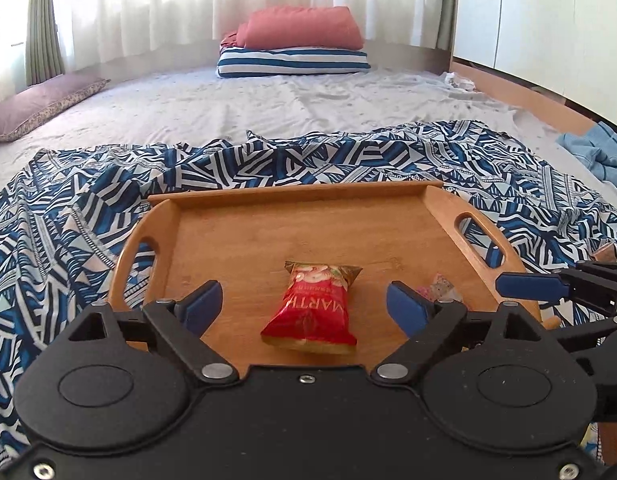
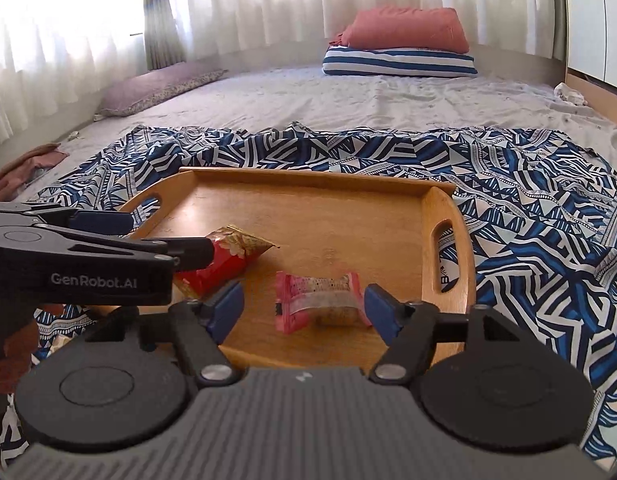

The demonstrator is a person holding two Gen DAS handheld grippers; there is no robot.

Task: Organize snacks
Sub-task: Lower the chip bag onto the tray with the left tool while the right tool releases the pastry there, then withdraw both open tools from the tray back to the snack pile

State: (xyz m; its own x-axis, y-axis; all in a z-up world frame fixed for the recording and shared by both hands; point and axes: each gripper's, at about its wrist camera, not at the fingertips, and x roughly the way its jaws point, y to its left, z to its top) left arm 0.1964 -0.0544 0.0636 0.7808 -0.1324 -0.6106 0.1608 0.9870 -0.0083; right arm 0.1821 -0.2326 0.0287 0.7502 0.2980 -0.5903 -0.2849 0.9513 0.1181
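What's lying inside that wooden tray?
Two snacks lie in the wooden tray: a red snack packet and a pink wrapped snack. The left gripper partly hides the red one.

Counted: two snack packets, red (image 1: 310, 312) and pink (image 2: 320, 300), one wooden tray (image 2: 308, 188), two grippers (image 1: 304, 308) (image 2: 304, 308), three pillows (image 1: 304, 26).

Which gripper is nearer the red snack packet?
Left. The left gripper straddles the red snack packet, open; the right gripper sits off to its right, around the pink packet.
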